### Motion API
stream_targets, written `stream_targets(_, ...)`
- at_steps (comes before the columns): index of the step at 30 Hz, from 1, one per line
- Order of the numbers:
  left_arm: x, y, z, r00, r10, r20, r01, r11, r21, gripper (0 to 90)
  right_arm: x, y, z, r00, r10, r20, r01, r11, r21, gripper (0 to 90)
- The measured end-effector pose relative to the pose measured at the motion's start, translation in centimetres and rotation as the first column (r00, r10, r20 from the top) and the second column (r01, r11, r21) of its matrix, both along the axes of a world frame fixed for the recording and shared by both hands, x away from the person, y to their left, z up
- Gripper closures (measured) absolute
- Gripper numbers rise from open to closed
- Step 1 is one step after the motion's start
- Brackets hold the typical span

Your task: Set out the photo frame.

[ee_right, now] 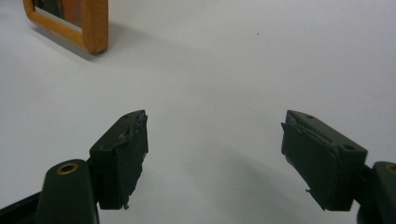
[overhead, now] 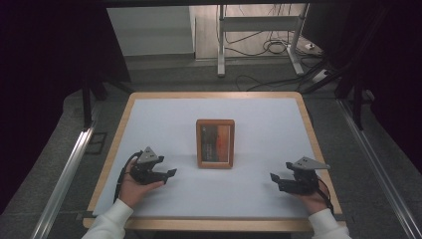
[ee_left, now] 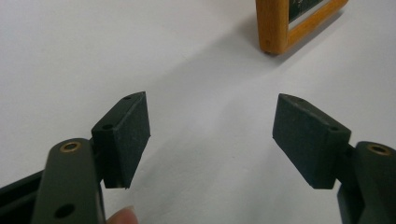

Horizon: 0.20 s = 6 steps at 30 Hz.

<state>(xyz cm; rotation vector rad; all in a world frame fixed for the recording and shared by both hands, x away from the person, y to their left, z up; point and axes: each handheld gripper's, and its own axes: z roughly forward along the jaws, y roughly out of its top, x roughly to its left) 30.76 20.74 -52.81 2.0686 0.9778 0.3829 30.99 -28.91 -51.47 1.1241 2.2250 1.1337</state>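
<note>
From the high view I had a wooden picture frame point(overhead: 215, 143) lying flat near the middle of the white table top point(overhead: 259, 189), its long sides running away from me and a dark and orange picture behind its glass. The table's wooden rim point(overhead: 112, 154) showed around the white surface.

My left gripper point(overhead: 166, 175) sat on the near left part of the table, well apart from the frame, held in a left hand point(overhead: 133, 186) with a white sleeve point(overhead: 110, 223) behind it. Its jaws stood wide apart and gripped nothing; in the left gripper view I saw bare white table between the two pads point(ee_left: 128, 135), with the frame's near corner point(ee_left: 280, 28) farther off at the upper right. A fingertip point(ee_left: 122, 215) showed at the bottom edge of that view.

My right gripper point(overhead: 279, 180) rested on the near right part of the table, also well clear of the frame, with the right hand point(overhead: 312, 199) behind it. Its jaws were likewise spread and empty. In the right gripper view the pads point(ee_right: 123, 154) looked worn and ragged along their edges, and a corner of the frame point(ee_right: 91, 28) lay at the upper left.

Each gripper pointed inward toward the frame, which lay between them and somewhat farther from me.
</note>
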Motion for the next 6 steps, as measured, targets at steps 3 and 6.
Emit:
stream_targets(3,0.01,0.17,0.03,1.0,0.001,0.002,-0.001,1.0,0.002,27.0,0.02,0.1,0.0,1.0,0.0,0.005,0.0,1.0,0.006,23.1)
stream_targets(6,0.08,0.3,-0.03,1.0,0.006,0.002,-0.006,1.0,0.003,27.0,-0.01,0.3,0.05,0.9999,0.001,0.011,-0.001,0.9999,0.012,22.9)
